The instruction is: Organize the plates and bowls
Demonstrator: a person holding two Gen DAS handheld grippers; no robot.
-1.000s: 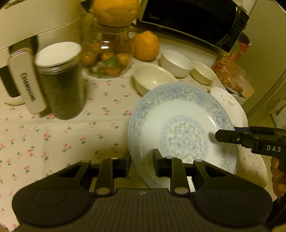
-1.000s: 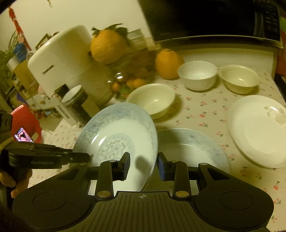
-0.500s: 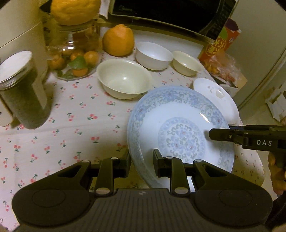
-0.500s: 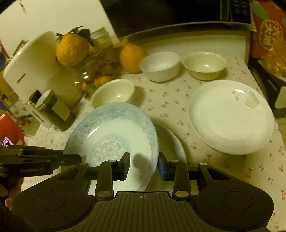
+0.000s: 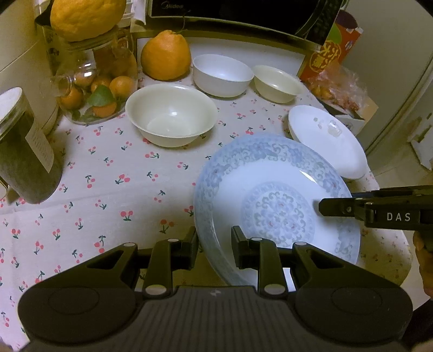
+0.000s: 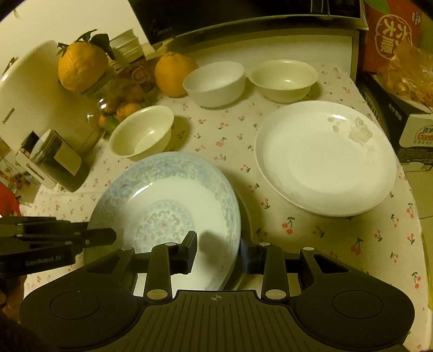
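A blue-patterned plate (image 5: 276, 205) is held above the table between both grippers. My left gripper (image 5: 213, 245) is shut on its near-left rim. My right gripper (image 6: 217, 250) is shut on its opposite rim; the plate (image 6: 167, 205) shows in the right wrist view too. A dark rim under it there hints at a second plate, mostly hidden. A white plate (image 6: 324, 157) lies to the right, also in the left wrist view (image 5: 327, 140). A cream bowl (image 5: 171, 113), a white bowl (image 5: 222, 74) and a small cream bowl (image 5: 277, 82) stand behind.
A glass jar of small oranges (image 5: 94, 81) with a big citrus on top, another citrus (image 5: 165, 55), a dark jar (image 5: 24, 151) and a white appliance (image 6: 35, 94) crowd the left. A microwave (image 6: 243, 16) stands at the back; boxes (image 6: 400, 67) at the right edge.
Both grippers with the blue plate have moved right and forward over the table; the jars have slid toward the left of the view and the white plate looks nearer.
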